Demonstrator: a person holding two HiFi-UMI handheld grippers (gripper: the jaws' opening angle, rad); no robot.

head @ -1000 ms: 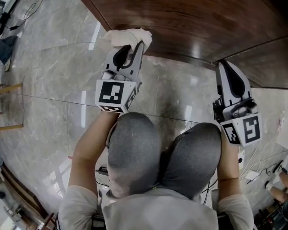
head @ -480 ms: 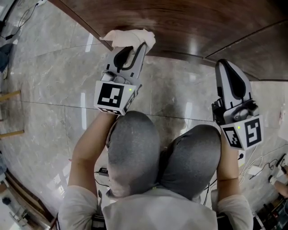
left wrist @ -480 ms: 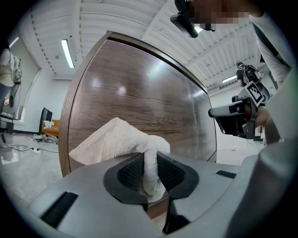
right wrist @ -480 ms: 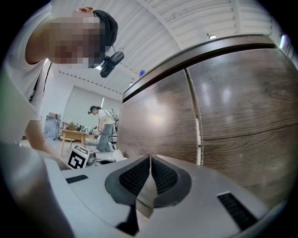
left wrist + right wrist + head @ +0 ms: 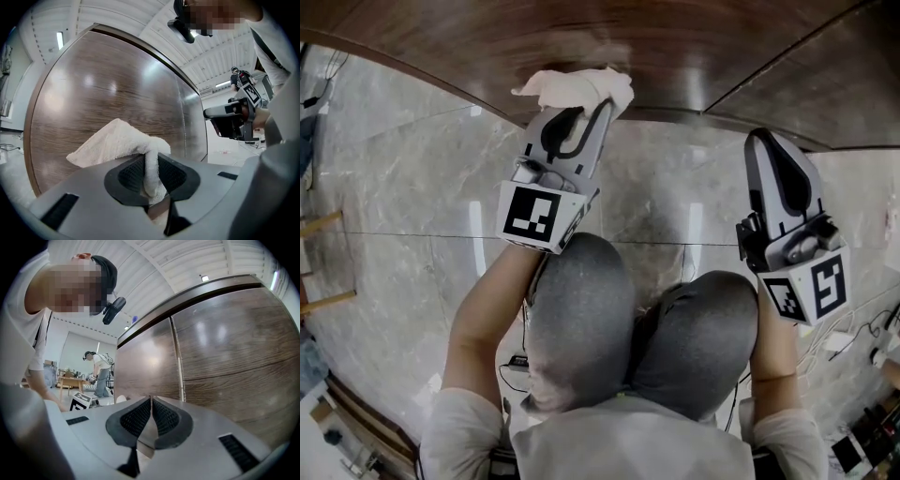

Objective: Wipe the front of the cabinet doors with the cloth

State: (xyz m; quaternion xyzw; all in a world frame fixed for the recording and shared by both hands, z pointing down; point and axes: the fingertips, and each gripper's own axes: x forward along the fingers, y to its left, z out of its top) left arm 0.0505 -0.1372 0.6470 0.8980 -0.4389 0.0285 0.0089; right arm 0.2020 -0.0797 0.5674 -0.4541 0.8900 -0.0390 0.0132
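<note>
Floor of polished grey marble-look tile [image 5: 412, 159], veined and glossy with streaks of reflected light, fills most of the head view. Above it stand the cabinet doors [image 5: 581, 37], flat panels of dark brown wood with a horizontal grain and a satin sheen; a narrow vertical seam [image 5: 178, 362] parts two of them in the right gripper view. The person's knees [image 5: 581, 319], in grey fabric, are at lower centre. Both tools are smooth, light grey moulded plastic with black ribbed pads, each carrying a marker cube [image 5: 534, 214]. The left gripper [image 5: 581, 101] points at the foot of the left door, and its fingers [image 5: 171, 174] pinch a fold of the cloth [image 5: 117, 140] between the pads. The right gripper [image 5: 766, 141] is held well apart to the right, short of the doors, its fingers [image 5: 164, 417] pressed together with nothing between them. The cloth [image 5: 577, 86] is off-white terry towelling with a nubbly pile, bunched into a rough wedge; its free part fans out ahead of the left gripper's tip and lies against the lower door front [image 5: 108, 93].
</note>
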